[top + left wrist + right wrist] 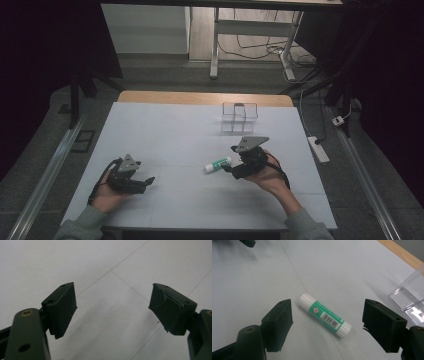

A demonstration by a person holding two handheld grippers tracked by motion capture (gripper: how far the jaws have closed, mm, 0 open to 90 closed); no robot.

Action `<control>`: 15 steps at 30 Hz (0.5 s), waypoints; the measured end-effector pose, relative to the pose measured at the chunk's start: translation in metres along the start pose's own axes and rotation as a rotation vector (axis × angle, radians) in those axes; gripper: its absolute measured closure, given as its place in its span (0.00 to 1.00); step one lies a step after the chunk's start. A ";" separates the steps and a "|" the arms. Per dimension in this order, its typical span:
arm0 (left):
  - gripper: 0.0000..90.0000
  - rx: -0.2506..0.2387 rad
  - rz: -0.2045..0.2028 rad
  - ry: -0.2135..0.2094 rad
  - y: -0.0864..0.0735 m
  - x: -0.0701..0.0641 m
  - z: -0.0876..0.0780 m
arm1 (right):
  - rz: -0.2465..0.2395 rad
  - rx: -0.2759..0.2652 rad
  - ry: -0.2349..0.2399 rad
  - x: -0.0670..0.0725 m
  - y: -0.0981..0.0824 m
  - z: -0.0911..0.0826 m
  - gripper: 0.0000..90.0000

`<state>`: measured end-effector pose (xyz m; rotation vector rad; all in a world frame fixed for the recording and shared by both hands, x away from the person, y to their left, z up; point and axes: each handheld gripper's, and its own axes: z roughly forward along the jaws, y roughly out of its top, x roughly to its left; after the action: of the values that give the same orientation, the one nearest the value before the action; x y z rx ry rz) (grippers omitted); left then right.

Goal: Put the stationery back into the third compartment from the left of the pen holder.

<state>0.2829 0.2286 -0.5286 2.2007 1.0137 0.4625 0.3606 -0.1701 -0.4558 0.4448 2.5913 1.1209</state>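
A glue stick lies on its side on the white table, just ahead of the right gripper and between the lines of its two jaws, which stand wide apart and touch nothing. In the right gripper view the stick runs slantwise across the gap, its plain white cap toward the left jaw and its other end nearer the right one. The likely step is to pick it up, so the hand would do well to turn until the pads face the stick's long sides, then come down level and close on the green labelled middle, not on an end, since a round stick pinched off-centre may roll or swing out. A clear plastic organiser stands farther back on the table, well apart from the stick, and may be where it belongs. The left gripper rests low near the person's side of the table, its jaws also apart and empty.
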 end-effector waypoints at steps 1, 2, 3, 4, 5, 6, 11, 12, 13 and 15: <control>0.24 0.000 0.000 0.000 0.000 0.000 0.000 | -0.007 -0.001 0.004 0.000 0.001 0.002 0.26; 0.24 0.001 0.001 0.000 0.000 0.000 0.000 | -0.014 0.007 0.006 0.000 0.002 0.002 0.26; 0.24 0.002 0.001 -0.001 0.000 0.000 0.000 | -0.022 0.004 0.011 0.000 0.003 0.004 0.26; 0.24 0.002 0.001 -0.001 0.000 0.000 0.000 | -0.027 0.013 0.007 0.001 0.004 0.004 0.26; 0.23 0.001 0.001 -0.001 0.000 0.000 0.000 | -0.036 0.016 0.014 0.000 0.004 0.005 0.26; 0.24 0.001 0.001 -0.001 0.000 0.000 0.000 | -0.038 0.019 0.016 0.001 0.005 0.007 0.26; 0.24 0.003 0.002 -0.003 0.000 0.000 0.001 | -0.064 0.017 0.032 0.002 0.010 0.010 0.27; 0.24 0.003 0.002 -0.003 0.000 0.000 0.001 | -0.063 0.024 0.034 0.002 0.011 0.011 0.27; 0.24 0.004 0.003 -0.002 0.000 0.000 0.001 | -0.067 0.029 0.037 0.002 0.012 0.013 0.27; 0.24 0.006 0.004 -0.003 0.000 -0.001 0.001 | -0.073 0.029 0.040 0.002 0.013 0.014 0.27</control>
<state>0.2832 0.2277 -0.5293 2.2083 1.0105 0.4582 0.3661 -0.1516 -0.4562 0.3352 2.6389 1.0796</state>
